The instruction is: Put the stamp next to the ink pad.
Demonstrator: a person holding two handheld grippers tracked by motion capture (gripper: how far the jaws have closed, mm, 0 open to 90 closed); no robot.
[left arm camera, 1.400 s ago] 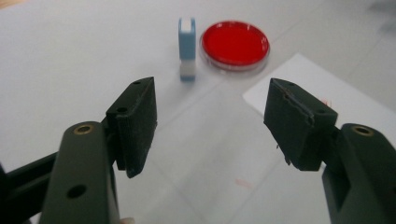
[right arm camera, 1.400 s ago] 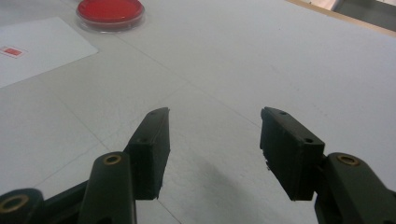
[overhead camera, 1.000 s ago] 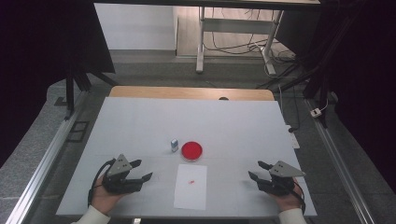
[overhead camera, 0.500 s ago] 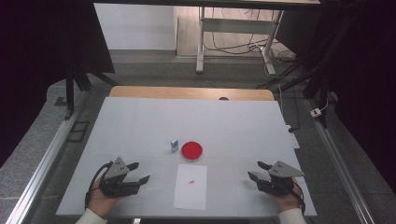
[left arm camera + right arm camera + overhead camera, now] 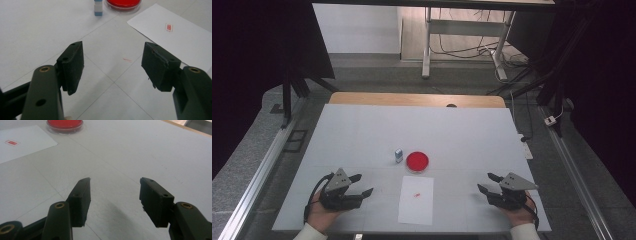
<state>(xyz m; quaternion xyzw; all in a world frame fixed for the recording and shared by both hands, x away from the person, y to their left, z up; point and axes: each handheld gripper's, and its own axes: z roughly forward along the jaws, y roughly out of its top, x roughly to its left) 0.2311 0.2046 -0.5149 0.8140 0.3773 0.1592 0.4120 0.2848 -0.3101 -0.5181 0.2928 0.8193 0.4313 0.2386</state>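
Bare table (image 5: pixel 362 130) ahead of both tools; only small bottle (image 5: pixel 399 155), red dish (image 5: pixel 417 161), paper sheet (image 5: pixel 416 200) mid-table.

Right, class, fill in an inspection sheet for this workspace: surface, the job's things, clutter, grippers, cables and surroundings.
Surface: white table top with thin seam lines; a faint red smudge ahead of the left gripper.
Job's things: white sheet of paper bearing a small red stamp mark; round red ink pad beyond it; small stamp standing upright just left of the pad, apart from it.
Clutter: nothing seen.
Grippers: left gripper and right gripper both open, empty, resting at the near edge either side of the paper.
Cables: a black cable loops from the left gripper; more cables on the floor behind.
Surroundings: metal rail at left, desk frame beyond the table.
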